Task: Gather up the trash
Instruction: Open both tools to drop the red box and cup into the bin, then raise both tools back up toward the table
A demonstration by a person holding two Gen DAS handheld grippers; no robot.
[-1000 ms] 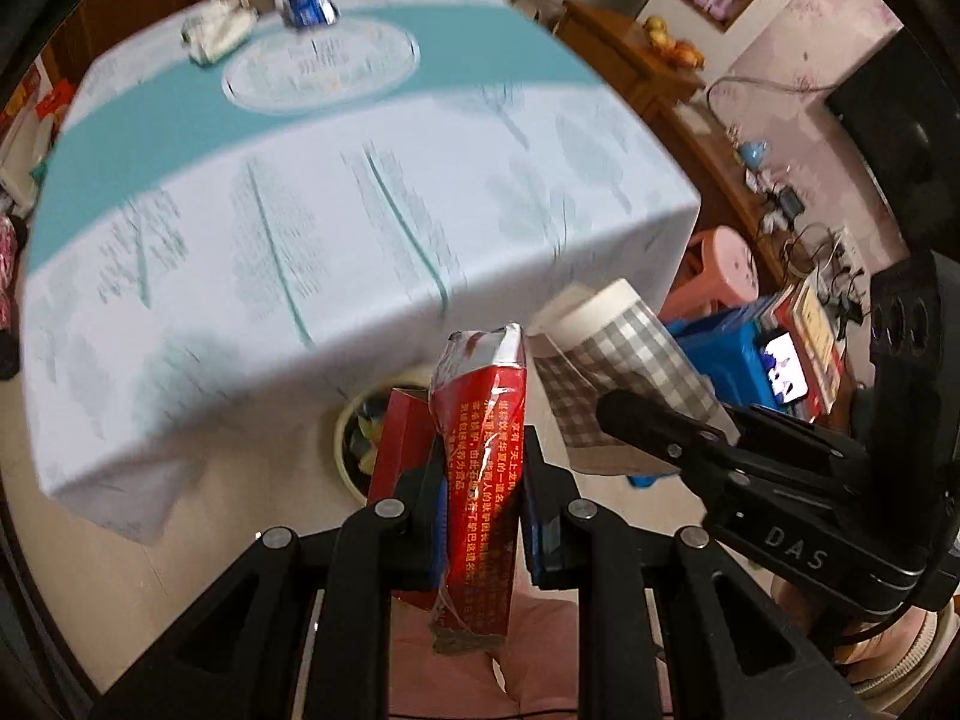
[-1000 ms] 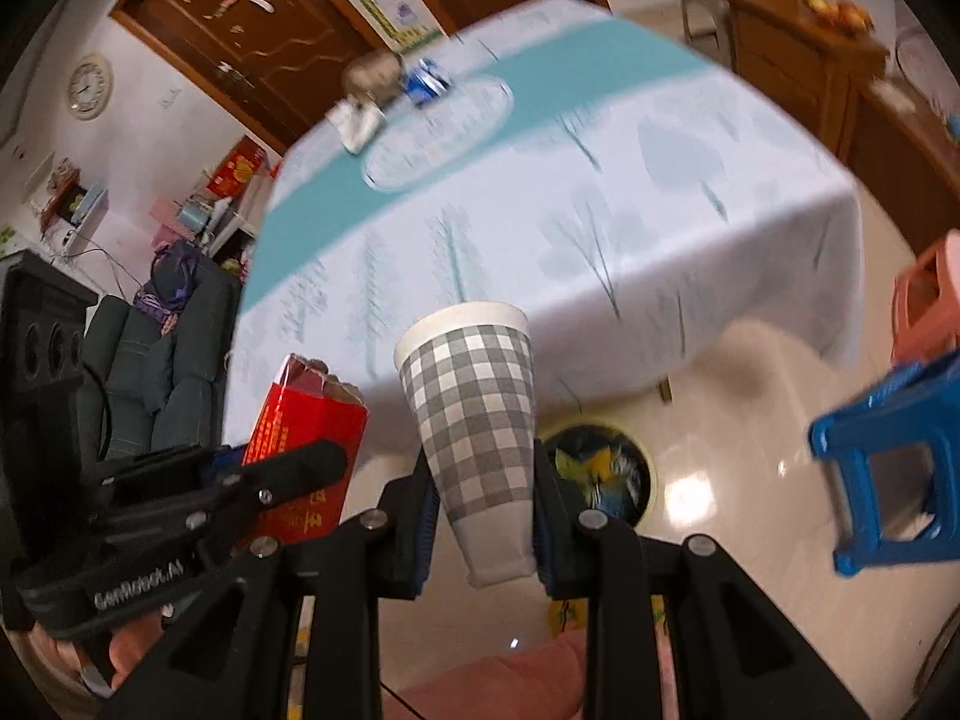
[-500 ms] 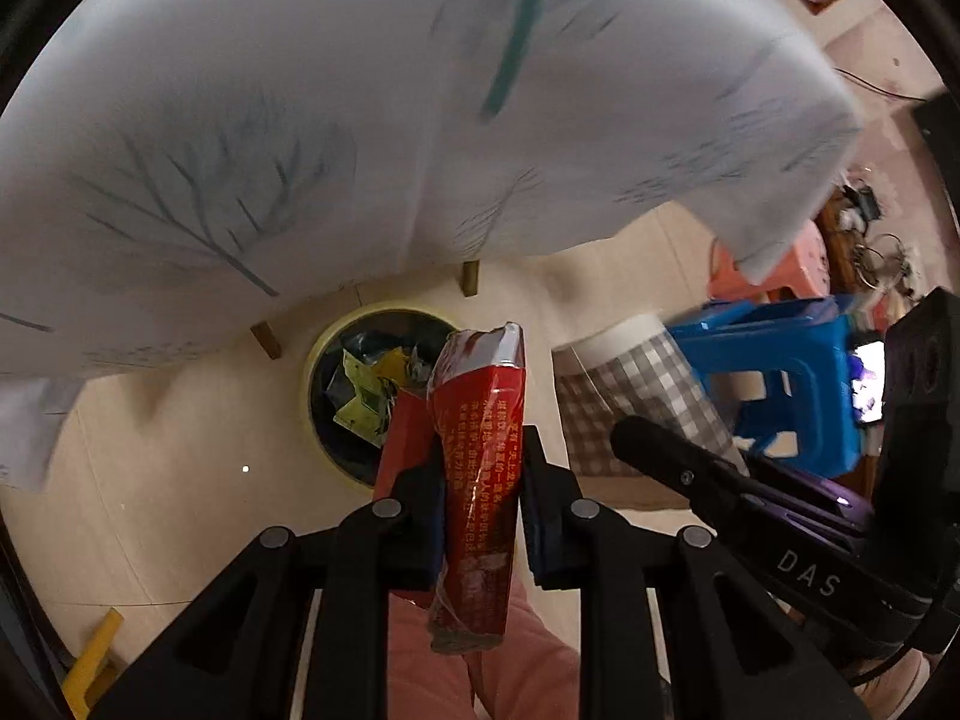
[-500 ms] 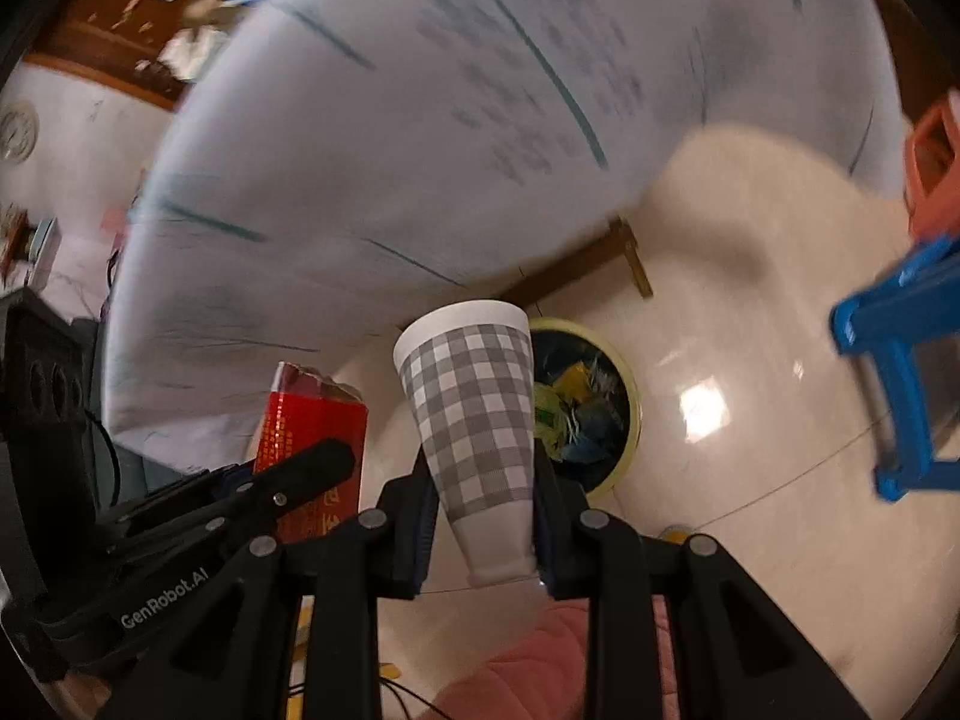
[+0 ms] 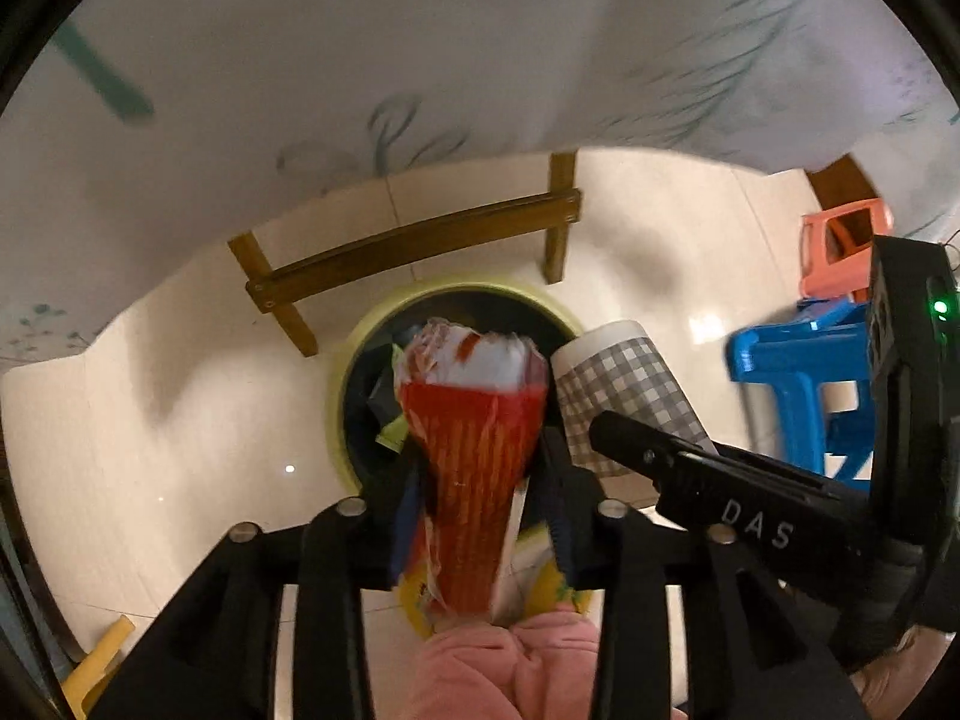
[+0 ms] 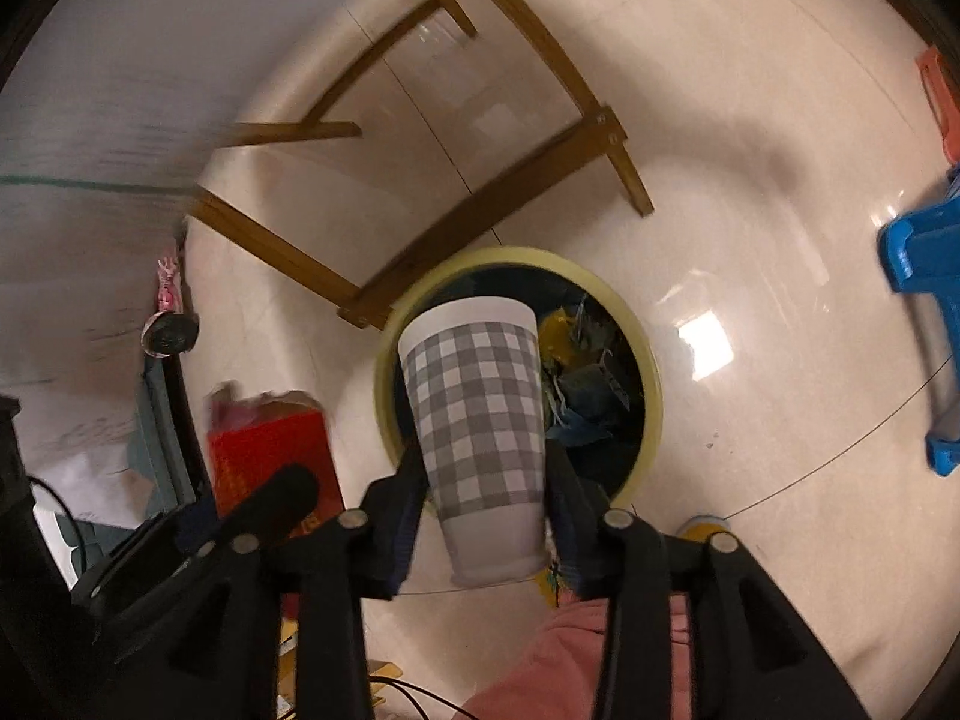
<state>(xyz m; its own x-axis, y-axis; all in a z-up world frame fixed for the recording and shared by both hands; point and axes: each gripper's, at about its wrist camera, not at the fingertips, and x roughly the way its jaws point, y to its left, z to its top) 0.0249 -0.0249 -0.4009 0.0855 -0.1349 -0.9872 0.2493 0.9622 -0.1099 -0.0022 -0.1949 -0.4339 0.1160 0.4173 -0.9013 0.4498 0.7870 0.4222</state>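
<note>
Left and right wrist views. A red foil snack packet with printed lettering (image 5: 474, 456), its torn top flared open to show a pale lining, stands upright between the fingers of the left gripper (image 5: 480, 468); the jaws have just been opening, and whether the pads still press on the packet cannot be told. A grey-and-white checked paper cup with a plain white rim band (image 6: 480, 414), tapering toward its base, stands rim-forward between the fingers of the right gripper (image 6: 486, 480); these jaws too have just been opening, the cup's lower part lies between the blue-edged pads, and contact cannot be judged. Both items hang directly over a round, yellow-rimmed waste bin with a dark liner (image 6: 651, 384), which holds crumpled yellow, green and blue wrappers and stands on a glossy cream tiled floor (image 6: 750, 240) beside wooden table legs (image 5: 420, 240) under a white leaf-print tablecloth (image 5: 420, 48). A blue plastic stool (image 5: 798, 372) stands to the right.
</note>
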